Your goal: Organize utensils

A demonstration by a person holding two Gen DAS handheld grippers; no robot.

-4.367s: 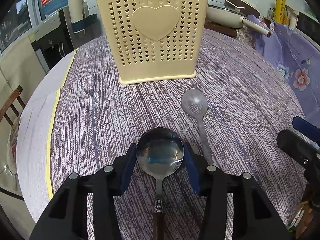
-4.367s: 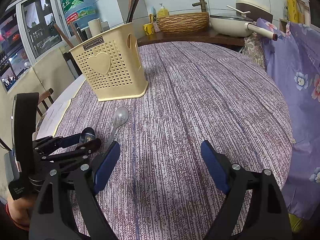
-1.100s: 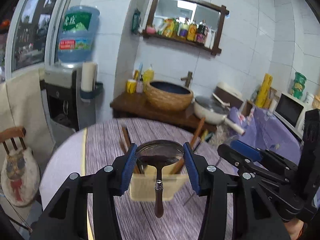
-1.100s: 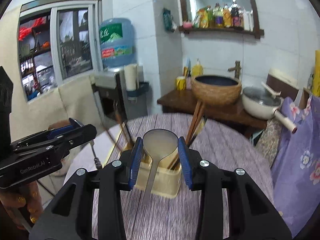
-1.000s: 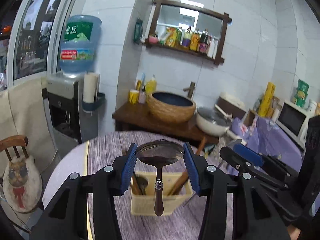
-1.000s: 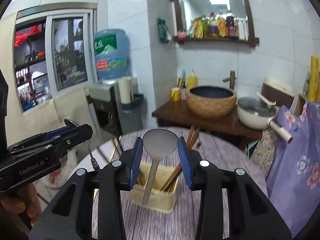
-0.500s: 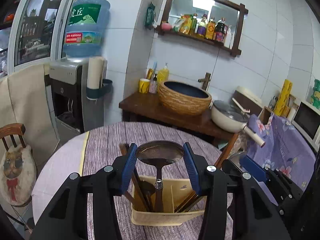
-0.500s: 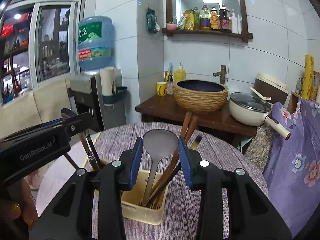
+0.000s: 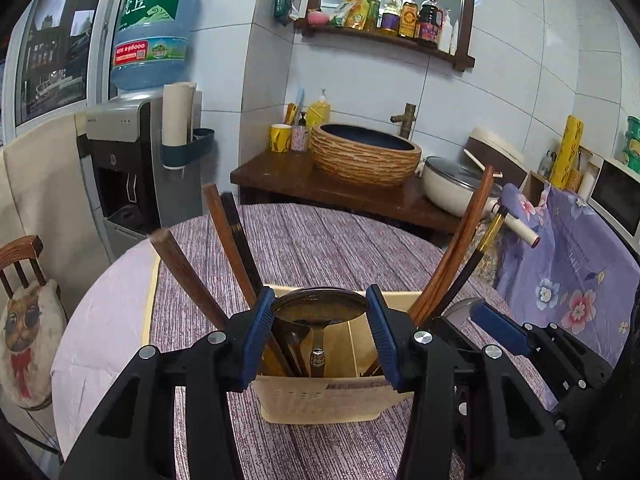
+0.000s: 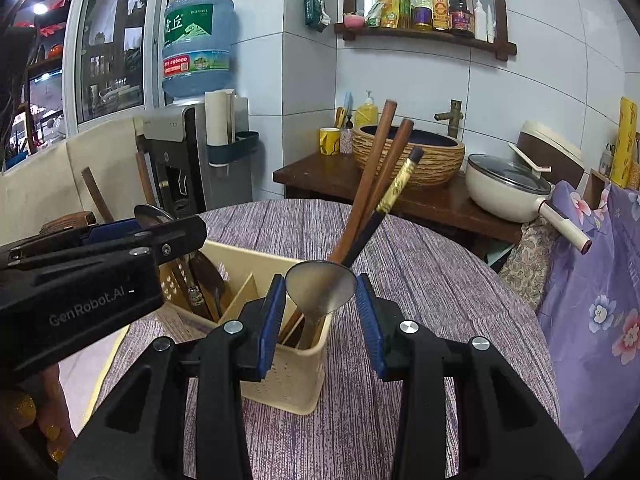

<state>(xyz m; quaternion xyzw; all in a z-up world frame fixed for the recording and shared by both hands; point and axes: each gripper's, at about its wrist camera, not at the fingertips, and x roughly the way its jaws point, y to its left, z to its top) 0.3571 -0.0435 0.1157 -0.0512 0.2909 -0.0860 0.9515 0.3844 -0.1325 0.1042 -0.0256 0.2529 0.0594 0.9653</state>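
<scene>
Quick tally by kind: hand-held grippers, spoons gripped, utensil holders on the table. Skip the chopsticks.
Hand-held grippers: 2, the left hand-held gripper and the right hand-held gripper
Spoons gripped: 2, the left spoon and the right spoon, each clamped by its bowl
Utensil holders: 1, the cream holder
Total: 5

Left tool (image 9: 320, 334) clamped on steel ladle (image 9: 320, 307) (handle down) inside cream utensil holder (image 9: 320, 398) among chopsticks (image 9: 236, 256).
</scene>
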